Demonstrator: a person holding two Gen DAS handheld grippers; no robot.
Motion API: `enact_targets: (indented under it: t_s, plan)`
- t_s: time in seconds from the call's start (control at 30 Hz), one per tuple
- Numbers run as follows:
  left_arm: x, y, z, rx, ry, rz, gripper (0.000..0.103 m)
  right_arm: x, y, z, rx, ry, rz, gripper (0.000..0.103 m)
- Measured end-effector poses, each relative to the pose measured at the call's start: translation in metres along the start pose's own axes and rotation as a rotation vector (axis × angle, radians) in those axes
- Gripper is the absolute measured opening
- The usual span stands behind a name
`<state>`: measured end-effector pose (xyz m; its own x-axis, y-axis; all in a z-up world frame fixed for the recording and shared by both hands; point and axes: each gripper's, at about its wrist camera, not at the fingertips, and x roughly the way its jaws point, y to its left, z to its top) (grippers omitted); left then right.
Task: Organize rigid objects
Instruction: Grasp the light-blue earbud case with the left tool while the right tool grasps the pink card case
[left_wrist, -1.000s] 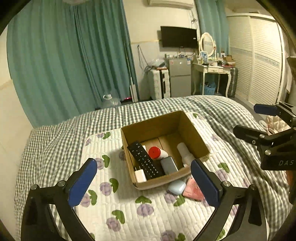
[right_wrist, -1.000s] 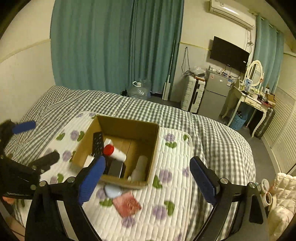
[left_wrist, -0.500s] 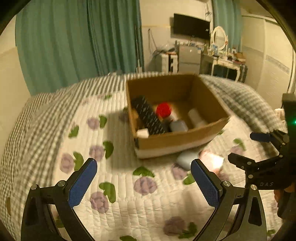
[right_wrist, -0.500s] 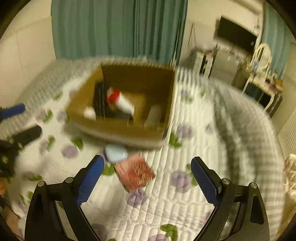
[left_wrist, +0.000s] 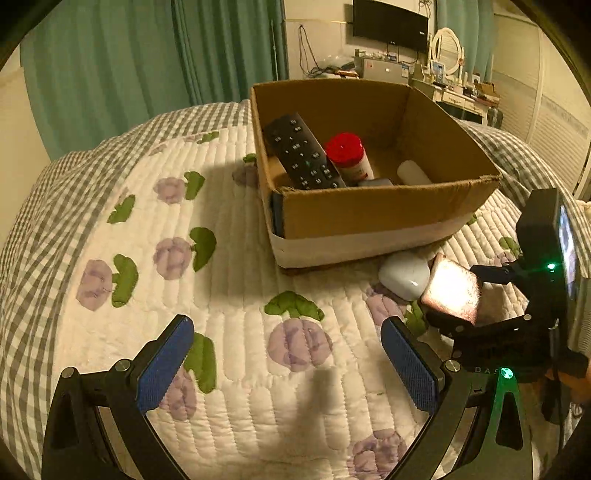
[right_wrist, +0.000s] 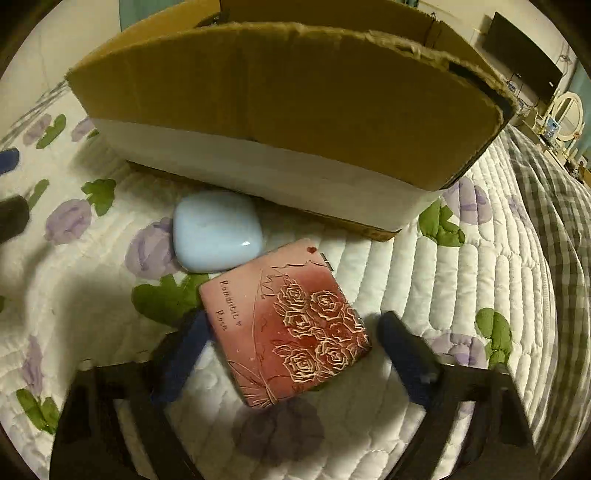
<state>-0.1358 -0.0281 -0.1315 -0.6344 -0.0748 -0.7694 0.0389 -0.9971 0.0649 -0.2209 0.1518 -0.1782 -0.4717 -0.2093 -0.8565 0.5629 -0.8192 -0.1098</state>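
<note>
Basically, right gripper sat low with jaws spread wide either side of the flat pink rose-embossed square case, not yet clamped, probably lined up to grab it for the open brown cardboard box just behind. Left gripper was also wide open, holding nothing, hovering over the white quilted floral bedspread. Pale blue rounded plastic case lay beside the pink one against the box wall; bedroom had teal curtains.

The box ahead of the right claw is matt brown cardboard with a rough torn rim. Between the claw's fingers, the pink case looks embossed and slightly shiny. Just beyond-left, the pale blue case is glossy smooth plastic. Beneath lies quilted cloth.
</note>
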Motion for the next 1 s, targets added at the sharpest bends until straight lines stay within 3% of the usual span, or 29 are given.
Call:
enact_targets:
  t_s: [0.13, 0.23, 0.43, 0.53, 0.67, 0.83, 1.0]
  plan:
    - [-0.006, -0.009, 0.003, 0.019, 0.001, 0.005, 0.103, -0.015, -0.010, -0.009, 0.110, 0.013, -0.017, 0.075]
    - [-0.016, -0.018, 0.010, 0.015, -0.012, -0.008, 0.103, -0.038, -0.027, -0.013, 0.232, -0.031, -0.038, 0.074]
    - [-0.014, -0.053, 0.027, 0.040, -0.034, 0.026, 0.103, -0.069, -0.052, -0.007, 0.295, -0.117, -0.124, 0.074]
    - [0.002, -0.070, 0.036, 0.055, -0.026, 0.062, 0.103, -0.073, -0.073, -0.010, 0.366, -0.095, -0.182, 0.074]
    - [0.027, -0.086, 0.038, 0.070, 0.014, 0.041, 0.101, -0.063, -0.083, -0.018, 0.393, -0.094, -0.136, 0.074]
    - [0.064, -0.097, 0.032, 0.040, 0.101, 0.005, 0.085, -0.041, -0.105, -0.018, 0.427, -0.099, -0.086, 0.074]
    - [0.094, -0.098, 0.032, 0.013, 0.156, -0.022, 0.078, -0.031, -0.101, -0.019, 0.388, -0.106, -0.081, 0.074]
